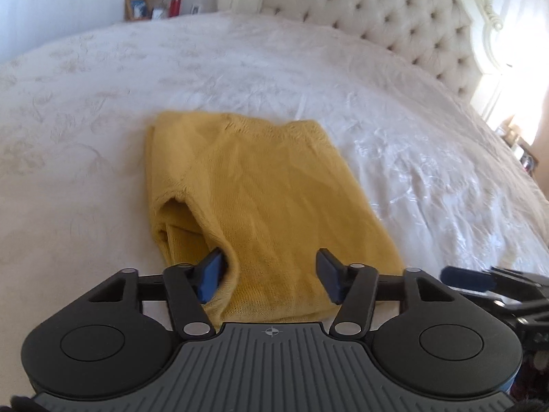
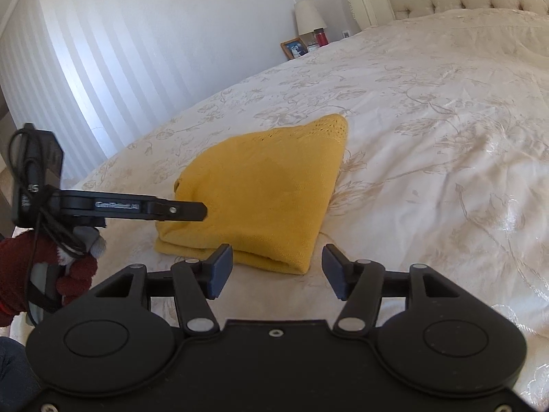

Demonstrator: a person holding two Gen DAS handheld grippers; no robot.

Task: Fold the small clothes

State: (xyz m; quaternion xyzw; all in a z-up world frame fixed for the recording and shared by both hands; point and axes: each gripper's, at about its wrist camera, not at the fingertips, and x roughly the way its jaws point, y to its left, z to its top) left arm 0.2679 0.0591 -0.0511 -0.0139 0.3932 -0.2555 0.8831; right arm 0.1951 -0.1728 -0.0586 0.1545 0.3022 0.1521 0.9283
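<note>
A folded yellow knit garment [image 1: 254, 199] lies flat on the white bedspread [image 1: 103, 110]; it also shows in the right wrist view [image 2: 267, 199]. My left gripper [image 1: 271, 274] is open, its jaws straddling the near edge of the garment, the left pad next to a fold. My right gripper [image 2: 278, 267] is open and empty, just in front of the garment's near right corner. The left gripper also shows from the side in the right wrist view [image 2: 192, 211], at the garment's left edge.
A tufted cream headboard [image 1: 394, 17] stands at the far right. A nightstand beyond the bed holds a lamp [image 2: 308, 17], a framed photo [image 2: 294, 49] and a red bottle [image 1: 175, 5]. A striped white wall [image 2: 120, 51] runs along the left.
</note>
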